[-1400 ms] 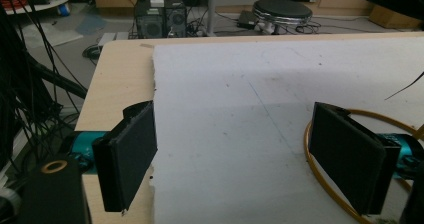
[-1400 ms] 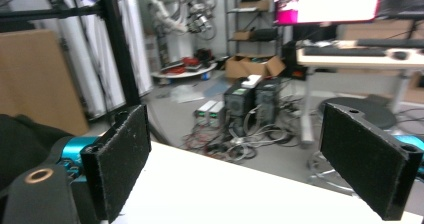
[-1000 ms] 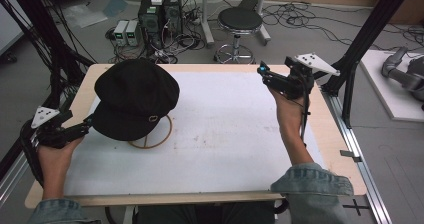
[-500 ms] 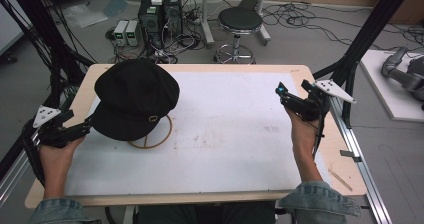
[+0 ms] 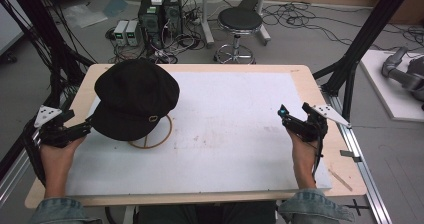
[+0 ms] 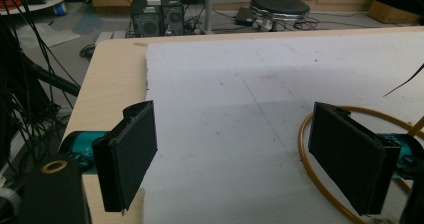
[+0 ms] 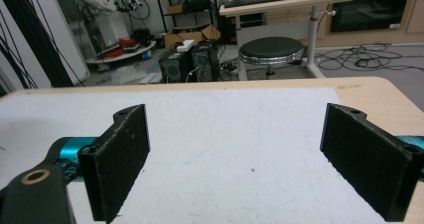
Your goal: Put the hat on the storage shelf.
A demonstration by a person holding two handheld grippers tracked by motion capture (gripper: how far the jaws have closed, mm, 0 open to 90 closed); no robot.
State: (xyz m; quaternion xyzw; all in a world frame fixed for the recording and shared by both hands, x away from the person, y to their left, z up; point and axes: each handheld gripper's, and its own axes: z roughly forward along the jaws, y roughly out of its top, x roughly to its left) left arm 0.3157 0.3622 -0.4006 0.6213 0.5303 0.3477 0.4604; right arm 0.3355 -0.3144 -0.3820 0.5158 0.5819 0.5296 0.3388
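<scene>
Both grippers rest at the near corners of the table, 1 in each hand.

High view: left gripper (image 5: 82,129) sits at the left edge of the pale wooden table (image 5: 305,76), held by the person's left hand (image 5: 56,151), its tips just beside the brim of the black fabric cap (image 5: 134,98). Cannot tell from up here whether tips and brim touch. Cap perches on a thin orange wire stand with a ring base (image 5: 159,140); ring lies flat on the white foam mat (image 5: 235,134) that covers most of the tabletop. Cap occupies the left-rear part of the mat. Right gripper (image 5: 286,115) lies near the mat's right edge, gripped by the right hand (image 5: 303,151), well apart from the cap. Grey 3-cornered plate tops each gripper. Denim sleeves enter at bottom. Beyond the table: round black stool (image 5: 240,21), computer boxes, loose cables on the floor.

Left gripper view: 2 black jaws stand wide apart, nothing between them but bare white mat (image 6: 240,114). An arc of the orange ring (image 6: 306,149) curves past the right-hand jaw. Far table edge and stool (image 6: 280,5) behind.

Right gripper view: jaws spread wide, holding nothing; bare mat (image 7: 235,134) between them. Stool (image 7: 270,50) and a desk with a keyboard lie beyond the table's far edge.
</scene>
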